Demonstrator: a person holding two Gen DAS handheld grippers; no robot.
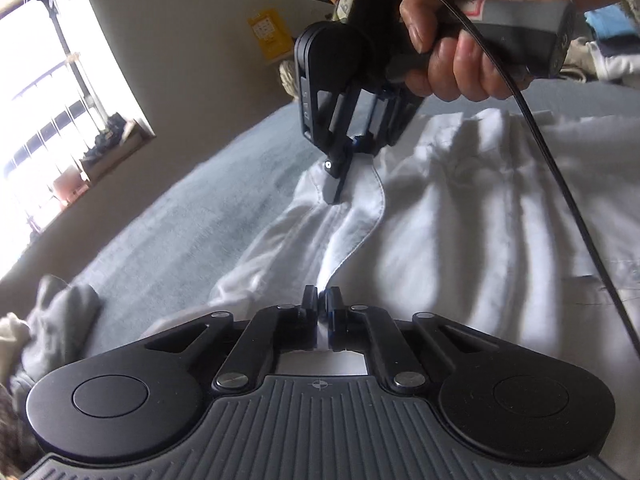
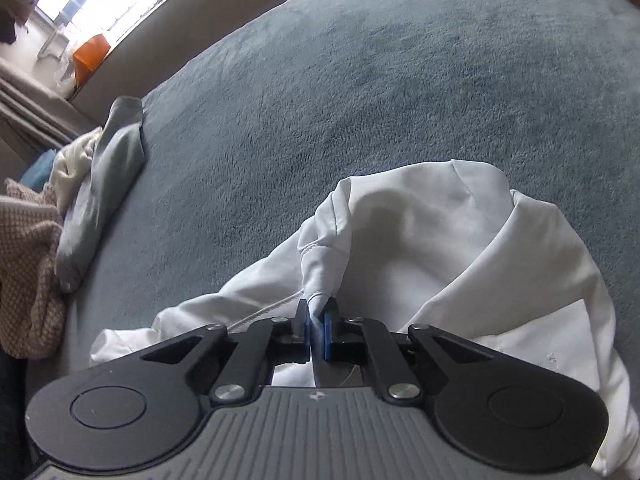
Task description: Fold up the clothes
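A white garment [image 1: 460, 216] lies crumpled on a bed with a fuzzy blue-grey blanket [image 2: 360, 80], and it fills the middle and right of the left wrist view. The left tongs [image 1: 322, 300], at the bottom middle of that view, are squeezed tight on a thin fold of the white cloth. The cloth runs in a stretched ridge from them up to the right tongs [image 1: 338, 184] in the upper middle. Those are pinched on an edge of the same garment. A hand [image 1: 452, 52] at the upper right of the frame grips their grey handle, and a black cable [image 1: 560, 200] curves down the right side. In the right wrist view the right tongs [image 2: 317, 320] sit at the bottom middle, clamped on a stitched hem of the white garment [image 2: 440, 248], which bunches up just above them. A thin white cord [image 2: 264, 312] hangs beside them. A grey cloth [image 2: 100, 200] and a checked pink one [image 2: 28, 272] lie at the left edge.
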